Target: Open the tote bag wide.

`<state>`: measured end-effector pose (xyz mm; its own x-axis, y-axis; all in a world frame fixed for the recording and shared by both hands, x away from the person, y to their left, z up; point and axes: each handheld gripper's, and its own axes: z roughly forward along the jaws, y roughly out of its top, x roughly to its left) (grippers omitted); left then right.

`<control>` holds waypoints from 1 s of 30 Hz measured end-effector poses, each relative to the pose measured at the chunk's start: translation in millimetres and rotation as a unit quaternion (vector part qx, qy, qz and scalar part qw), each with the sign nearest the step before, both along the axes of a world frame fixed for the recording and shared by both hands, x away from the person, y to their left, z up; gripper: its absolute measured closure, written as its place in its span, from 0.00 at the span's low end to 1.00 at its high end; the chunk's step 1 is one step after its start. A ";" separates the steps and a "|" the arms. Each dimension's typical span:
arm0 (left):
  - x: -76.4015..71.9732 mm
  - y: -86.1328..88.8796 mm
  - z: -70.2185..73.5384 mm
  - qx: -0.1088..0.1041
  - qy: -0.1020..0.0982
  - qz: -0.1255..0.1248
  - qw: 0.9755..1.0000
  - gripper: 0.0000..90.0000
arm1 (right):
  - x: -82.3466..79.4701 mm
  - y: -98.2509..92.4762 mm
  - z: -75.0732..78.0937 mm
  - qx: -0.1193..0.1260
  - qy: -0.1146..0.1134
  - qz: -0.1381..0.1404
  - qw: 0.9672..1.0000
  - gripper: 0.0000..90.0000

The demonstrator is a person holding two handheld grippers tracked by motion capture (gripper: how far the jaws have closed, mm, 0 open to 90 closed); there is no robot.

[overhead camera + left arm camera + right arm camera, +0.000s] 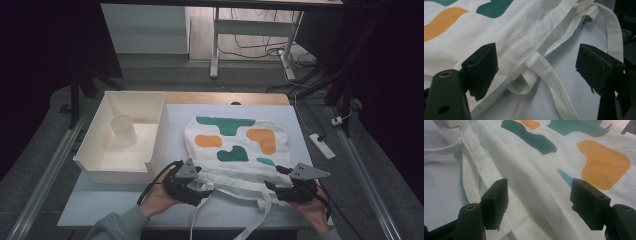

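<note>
Dark floor and desk legs fill the top of the high view, and below them a pale table [300, 150] takes up the middle of the frame. On it lies a white tote bag [235, 150] printed with green and orange shapes, centre-right, its mouth edge and straps toward the bottom of the frame. One strap [197, 220] hangs over the table's near edge. At centre-left stands a cream tray [90, 150] with a pale cup [123, 130] in it; a strip of bare table separates the tray's right wall from the bag.

The left gripper [202, 187], at lower centre-left, sits at the bag's lower left corner. In the left gripper view its jaws stand wide apart, the bag's hem and a looped strap [541, 67] between them, neither pad pressing. The right gripper [280, 190], lower right, sits at the bag's lower right corner; in the right gripper view its jaws also stand wide, with flat cloth [539, 192] between them, ungripped. Bare table shows right of the bag, up to the table's edge.
</note>
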<state>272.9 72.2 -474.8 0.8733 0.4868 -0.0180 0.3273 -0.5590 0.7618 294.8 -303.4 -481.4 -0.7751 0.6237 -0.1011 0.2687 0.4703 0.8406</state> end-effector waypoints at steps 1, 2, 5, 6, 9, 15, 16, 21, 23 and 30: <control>1.1 -2.4 -1.6 0.001 0.002 -0.003 1.000 0.20 | -0.1 0.2 -0.1 0.000 0.000 0.000 1.000 0.35; 1.1 -2.4 -1.6 0.001 0.002 -0.003 1.000 0.20 | -0.2 0.5 -0.2 0.000 0.000 0.000 1.000 0.35; 2.6 -5.4 -3.9 0.009 0.002 -0.008 1.000 0.20 | -0.2 0.8 -1.1 -0.002 0.001 0.001 1.000 0.35; 2.8 -6.3 -4.7 0.011 0.003 -0.010 1.000 0.20 | -0.2 0.8 -1.3 -0.002 0.002 0.000 1.000 0.35; 2.8 -7.2 -7.2 0.016 0.004 -0.013 1.000 0.21 | -0.5 0.9 -1.7 -0.003 0.002 0.000 1.000 0.35; 0.0 -7.6 -12.3 0.021 0.011 -0.017 1.000 0.21 | -0.5 1.0 -3.1 -0.007 0.002 -0.001 1.000 0.35; -1.2 -8.4 -13.6 0.025 0.012 -0.020 0.999 0.21 | -0.6 1.1 -3.2 -0.007 0.002 -0.001 1.000 0.35; -3.4 -10.5 -15.7 0.031 0.013 -0.025 0.999 0.22 | -0.9 1.5 -3.6 -0.009 0.002 0.000 1.000 0.35; -4.5 -13.0 -18.1 0.036 0.016 -0.031 0.999 0.22 | -1.1 1.3 -3.7 -0.011 0.002 -0.001 1.000 0.35; -7.1 -19.1 -27.3 0.060 0.024 -0.038 0.997 0.24 | -1.0 0.7 -4.5 -0.010 0.003 0.001 1.000 0.35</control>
